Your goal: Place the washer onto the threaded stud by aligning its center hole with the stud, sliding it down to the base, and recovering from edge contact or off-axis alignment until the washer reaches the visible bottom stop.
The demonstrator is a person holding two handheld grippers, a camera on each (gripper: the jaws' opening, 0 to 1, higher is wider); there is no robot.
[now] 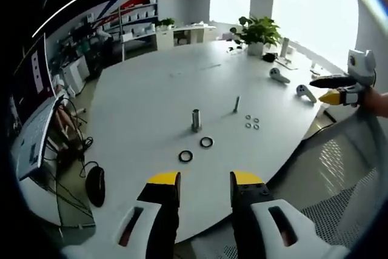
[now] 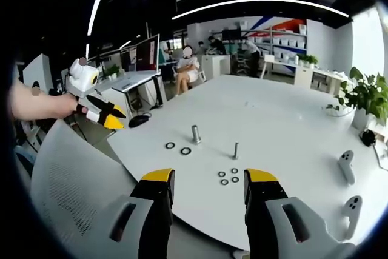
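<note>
A thin threaded stud (image 1: 236, 104) (image 2: 236, 150) stands upright on the white table (image 1: 145, 95) (image 2: 285, 119). Several small metal washers (image 1: 251, 122) (image 2: 228, 176) lie flat beside it. A thicker metal cylinder (image 1: 196, 119) (image 2: 196, 133) stands nearby, with two black rings (image 1: 185, 156) (image 2: 185, 151) lying close to it. My left gripper (image 1: 205, 180) hangs open at the table's near edge, holding nothing; it also appears at the left of the right gripper view (image 2: 103, 113), held in a hand. My right gripper (image 2: 210, 179) is open and empty, short of the washers, and appears at the right edge (image 1: 332, 89).
Two white hand controllers (image 2: 346, 167) (image 1: 279, 76) lie on the table near a potted plant (image 1: 257, 31) (image 2: 364, 98). A mesh chair back (image 2: 73, 180) (image 1: 339, 168) stands beside the table. A person sits at a desk (image 2: 186, 65) in the background. Cables and a monitor (image 1: 36, 125) are on the left.
</note>
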